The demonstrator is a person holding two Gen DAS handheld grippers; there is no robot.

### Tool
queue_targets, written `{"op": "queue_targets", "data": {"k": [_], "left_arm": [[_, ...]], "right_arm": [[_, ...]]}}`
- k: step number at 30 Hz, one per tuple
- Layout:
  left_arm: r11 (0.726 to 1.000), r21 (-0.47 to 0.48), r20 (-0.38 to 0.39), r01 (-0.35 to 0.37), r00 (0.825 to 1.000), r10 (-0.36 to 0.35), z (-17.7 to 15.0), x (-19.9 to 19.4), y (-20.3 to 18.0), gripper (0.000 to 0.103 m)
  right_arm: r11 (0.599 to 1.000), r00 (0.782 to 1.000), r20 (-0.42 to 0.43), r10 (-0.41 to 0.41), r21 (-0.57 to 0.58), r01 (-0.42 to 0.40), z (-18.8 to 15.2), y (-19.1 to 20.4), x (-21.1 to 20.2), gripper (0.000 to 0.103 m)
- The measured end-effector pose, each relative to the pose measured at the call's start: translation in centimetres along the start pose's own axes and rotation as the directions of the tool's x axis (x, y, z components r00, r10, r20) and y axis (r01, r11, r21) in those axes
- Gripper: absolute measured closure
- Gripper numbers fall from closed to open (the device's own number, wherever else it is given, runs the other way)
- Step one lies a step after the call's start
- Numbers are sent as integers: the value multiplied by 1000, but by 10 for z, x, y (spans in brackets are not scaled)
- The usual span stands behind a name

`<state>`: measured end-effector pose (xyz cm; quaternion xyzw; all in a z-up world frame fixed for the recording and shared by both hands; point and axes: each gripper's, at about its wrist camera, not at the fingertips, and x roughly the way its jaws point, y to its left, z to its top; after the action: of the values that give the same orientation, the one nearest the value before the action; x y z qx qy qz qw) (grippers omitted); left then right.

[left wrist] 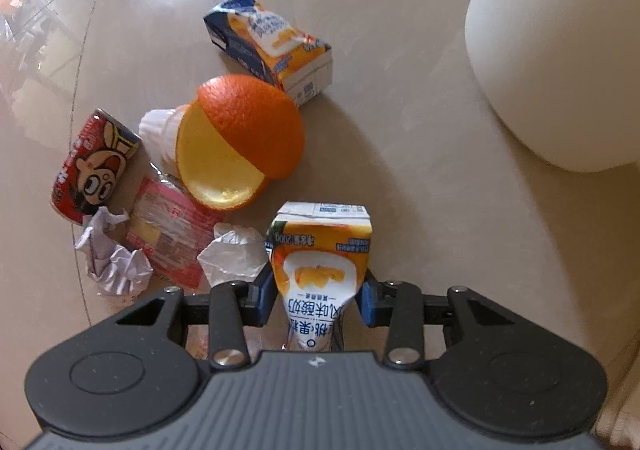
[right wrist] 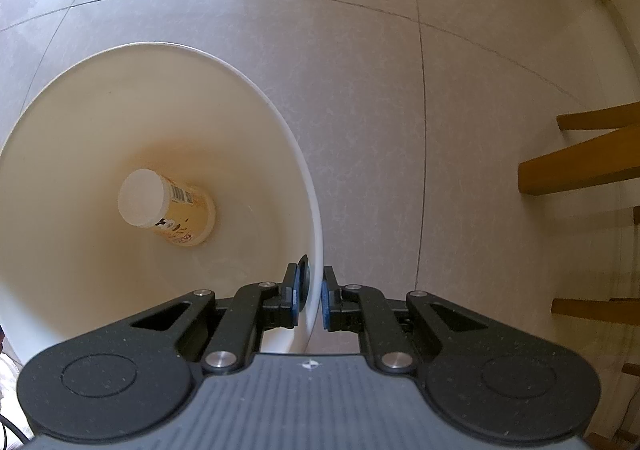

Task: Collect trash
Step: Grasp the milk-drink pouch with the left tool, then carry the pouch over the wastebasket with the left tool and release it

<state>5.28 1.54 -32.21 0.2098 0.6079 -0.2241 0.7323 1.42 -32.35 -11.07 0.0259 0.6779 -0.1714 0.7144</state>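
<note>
Left gripper pinching a yogurt carton; right gripper steadying the bin.

Left pads are squeezing the carton's waist, dented under the grip, just beside the crumpled paper on the floor. Right jaws are clamping the bin's rim, likely to keep it from shifting during drops; one cup is lying inside.

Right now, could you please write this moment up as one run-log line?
left gripper: shut on yogurt carton | right gripper: shut on bin rim | bin: one cup inside
</note>
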Motion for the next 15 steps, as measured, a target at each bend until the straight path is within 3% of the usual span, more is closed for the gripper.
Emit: {"op": "queue_targets", "data": {"k": [10,15], "left_arm": [[998,55,35,44,998,-46,14,-54,-2,64],[994,67,28,91,995,-93,28,-104,-13,64]], "right_arm": [[1000,1000,-9,17,13,-17,2,-7,2,91],[999,1000,-11,28,20,-28,3,-11,2,91]]}}
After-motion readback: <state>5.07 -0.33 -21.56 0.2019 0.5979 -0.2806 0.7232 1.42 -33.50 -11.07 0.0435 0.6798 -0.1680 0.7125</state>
